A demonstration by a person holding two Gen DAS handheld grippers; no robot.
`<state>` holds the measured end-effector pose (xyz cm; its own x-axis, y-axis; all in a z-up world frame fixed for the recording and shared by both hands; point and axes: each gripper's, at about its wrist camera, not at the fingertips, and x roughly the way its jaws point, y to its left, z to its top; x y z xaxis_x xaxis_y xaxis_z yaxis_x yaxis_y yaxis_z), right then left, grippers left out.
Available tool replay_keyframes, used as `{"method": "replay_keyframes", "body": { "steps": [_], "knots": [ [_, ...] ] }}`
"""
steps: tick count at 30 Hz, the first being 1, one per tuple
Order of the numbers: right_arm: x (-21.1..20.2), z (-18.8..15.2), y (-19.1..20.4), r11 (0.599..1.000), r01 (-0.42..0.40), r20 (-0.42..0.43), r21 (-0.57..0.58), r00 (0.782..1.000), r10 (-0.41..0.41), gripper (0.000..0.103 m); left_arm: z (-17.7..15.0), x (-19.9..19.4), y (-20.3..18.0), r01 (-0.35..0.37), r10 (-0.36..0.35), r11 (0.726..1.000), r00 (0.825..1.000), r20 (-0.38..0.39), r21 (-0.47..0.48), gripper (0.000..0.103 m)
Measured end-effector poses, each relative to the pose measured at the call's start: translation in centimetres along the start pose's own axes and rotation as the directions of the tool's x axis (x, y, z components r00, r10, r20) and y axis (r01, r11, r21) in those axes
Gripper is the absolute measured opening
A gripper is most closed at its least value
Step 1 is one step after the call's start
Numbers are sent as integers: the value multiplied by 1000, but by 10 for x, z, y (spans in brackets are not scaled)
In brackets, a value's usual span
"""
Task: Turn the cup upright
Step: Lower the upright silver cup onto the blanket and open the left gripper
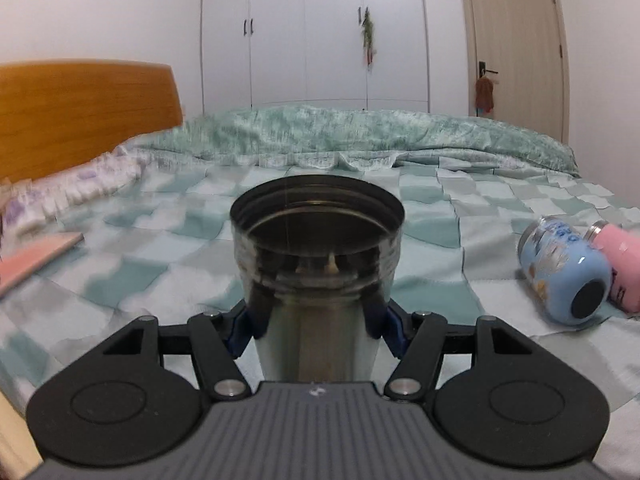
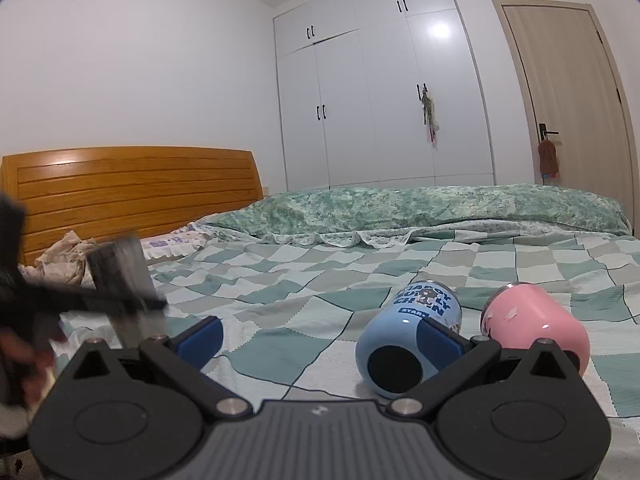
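Note:
My left gripper point(image 1: 316, 328) is shut on a steel cup point(image 1: 316, 264), held above the bed with its open mouth tilted up and away. It shows blurred at the left of the right wrist view point(image 2: 124, 292). A blue cup point(image 1: 564, 276) lies on its side on the bed, its black base toward me, and a pink cup point(image 1: 618, 260) lies beside it. In the right wrist view my right gripper point(image 2: 320, 340) is open and empty; the blue cup point(image 2: 404, 340) lies just ahead by its right finger, with the pink cup point(image 2: 536, 328) to the right.
The checked green bedspread point(image 2: 300, 280) covers the bed. A rolled green quilt point(image 2: 400, 208) lies across the back. A wooden headboard point(image 2: 132, 188) stands at the left with pillows below it. A pink book point(image 1: 36, 260) lies at the left. White wardrobe and a door stand behind.

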<state>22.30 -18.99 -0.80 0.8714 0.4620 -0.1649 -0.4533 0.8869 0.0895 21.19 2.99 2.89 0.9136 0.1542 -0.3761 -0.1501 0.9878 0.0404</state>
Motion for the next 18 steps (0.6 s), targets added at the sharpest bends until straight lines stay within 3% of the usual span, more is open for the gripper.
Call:
{"method": "replay_keyframes", "body": {
  "steps": [5,7,10,18],
  "knots": [
    [-3,0,2,1000,-4,8,-3,1000,4,103,4,0,4,17,-17,1000,1000,3,-21,68],
    [-5,1,4,1000,-6,11,-10,1000,6,103,7,-6,6,16,-16,1000,1000,8,-26,103],
    [-14,4,7,1000,-1,27,-25,1000,2,103,11,-37,10,16,-14,1000,996,86,-14,103],
    [-75,13,12,998,48,48,-38,998,-46,103,22,-133,1,92,-94,996,982,167,22,103]
  ]
}}
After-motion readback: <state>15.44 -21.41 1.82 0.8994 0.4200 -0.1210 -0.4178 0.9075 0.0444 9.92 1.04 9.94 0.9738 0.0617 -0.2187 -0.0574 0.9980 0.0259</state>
